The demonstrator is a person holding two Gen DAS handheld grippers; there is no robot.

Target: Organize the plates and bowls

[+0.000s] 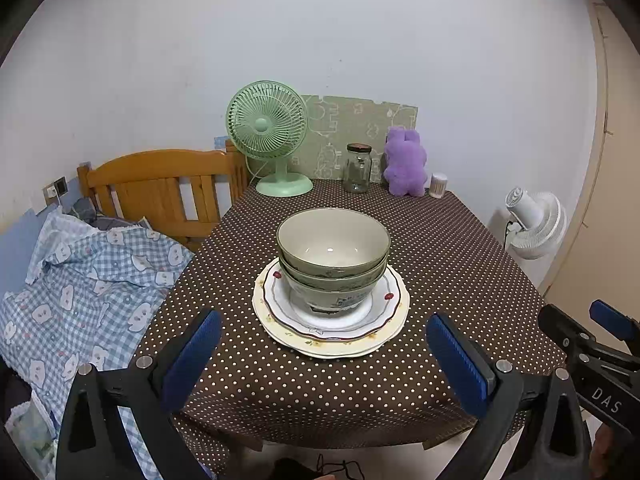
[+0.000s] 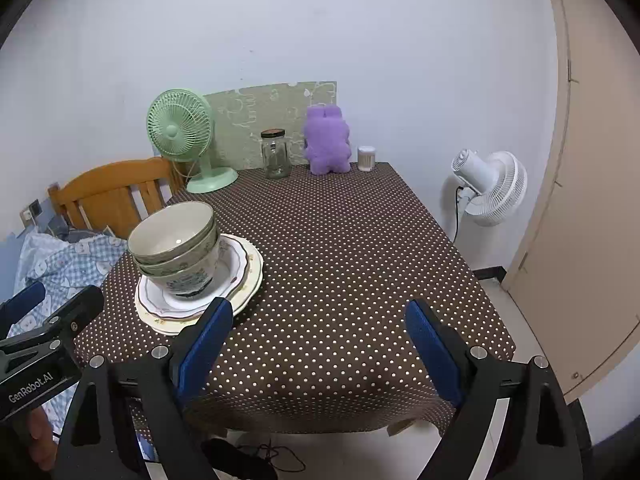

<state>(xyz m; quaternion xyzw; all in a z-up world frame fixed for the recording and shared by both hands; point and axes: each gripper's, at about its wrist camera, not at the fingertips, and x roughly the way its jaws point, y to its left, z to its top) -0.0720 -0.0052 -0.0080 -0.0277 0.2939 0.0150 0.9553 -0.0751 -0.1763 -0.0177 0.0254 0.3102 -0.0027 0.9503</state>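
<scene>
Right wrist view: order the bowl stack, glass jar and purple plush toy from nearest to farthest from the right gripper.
1. Bowl stack, near left, on the plates, beyond the right gripper.
2. Glass jar, back centre.
3. Purple plush toy, back edge, just right of the jar.

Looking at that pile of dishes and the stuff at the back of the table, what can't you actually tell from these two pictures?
- Plates: both views, the bowls cover their middles; exact count unclear.
- Lower bowls: nested, insides hidden.
- Jar: contents too small to tell.
- Small white container: too small to identify.
- Table: legs hidden by the cloth.
- Floor cable: blocked by the right gripper.
</scene>
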